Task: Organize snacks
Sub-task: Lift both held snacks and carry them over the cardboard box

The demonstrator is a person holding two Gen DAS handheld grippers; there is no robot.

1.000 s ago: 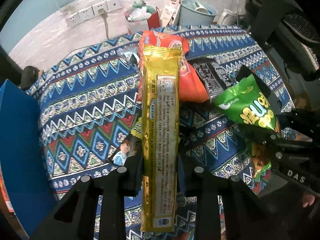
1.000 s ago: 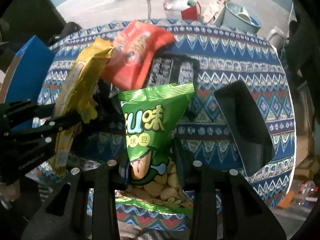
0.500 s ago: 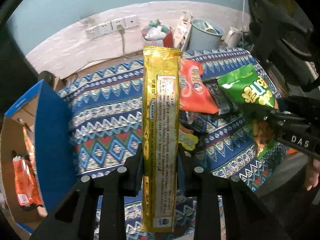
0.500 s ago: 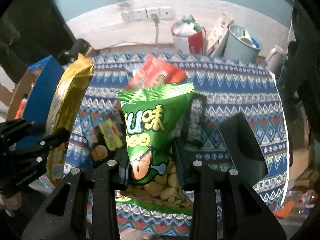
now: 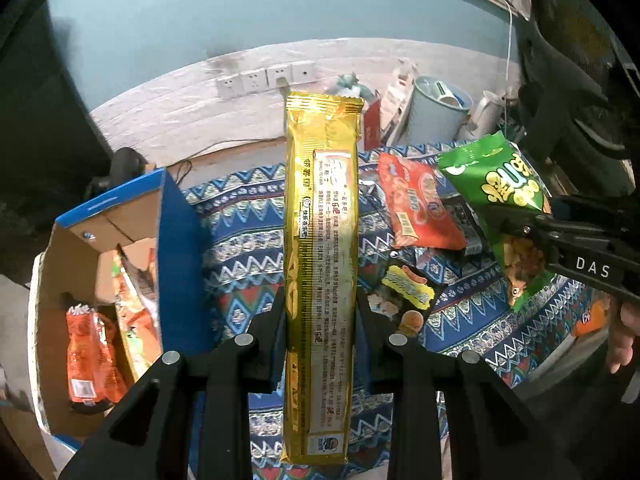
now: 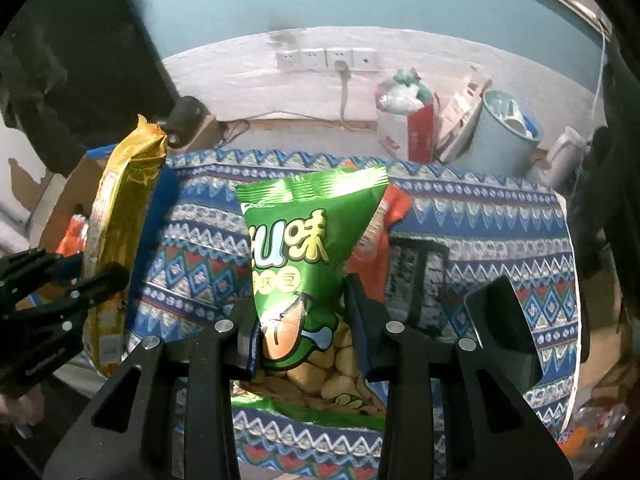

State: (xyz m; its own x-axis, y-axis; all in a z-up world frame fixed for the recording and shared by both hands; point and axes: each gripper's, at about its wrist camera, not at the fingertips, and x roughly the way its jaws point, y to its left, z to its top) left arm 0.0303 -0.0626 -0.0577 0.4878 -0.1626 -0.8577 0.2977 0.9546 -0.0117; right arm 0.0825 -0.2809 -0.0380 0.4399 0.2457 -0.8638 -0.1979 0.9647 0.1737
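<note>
My left gripper (image 5: 320,312) is shut on a long gold snack packet (image 5: 320,240), held upright above the patterned tablecloth (image 5: 248,232). My right gripper (image 6: 298,312) is shut on a green bean snack bag (image 6: 296,248), also lifted off the table. Each gripper shows in the other's view: the right gripper (image 5: 532,228) with the green bag (image 5: 504,184), the left gripper (image 6: 100,280) with the gold packet (image 6: 116,208). An orange-red snack bag (image 5: 416,208) and a dark packet with a yellow label (image 5: 404,292) lie on the cloth. An open cardboard box (image 5: 100,240) at left holds orange packets (image 5: 88,356).
A pale blue bin (image 5: 436,112), a red and white bag (image 6: 404,112) and wall sockets (image 5: 264,80) sit beyond the table's far edge. A dark flat object (image 6: 500,332) rests on the cloth at right. A hand (image 5: 620,336) holds the right gripper.
Both grippers rose and pulled back from the table with their packets. The box at left and the wall behind came further into view.
</note>
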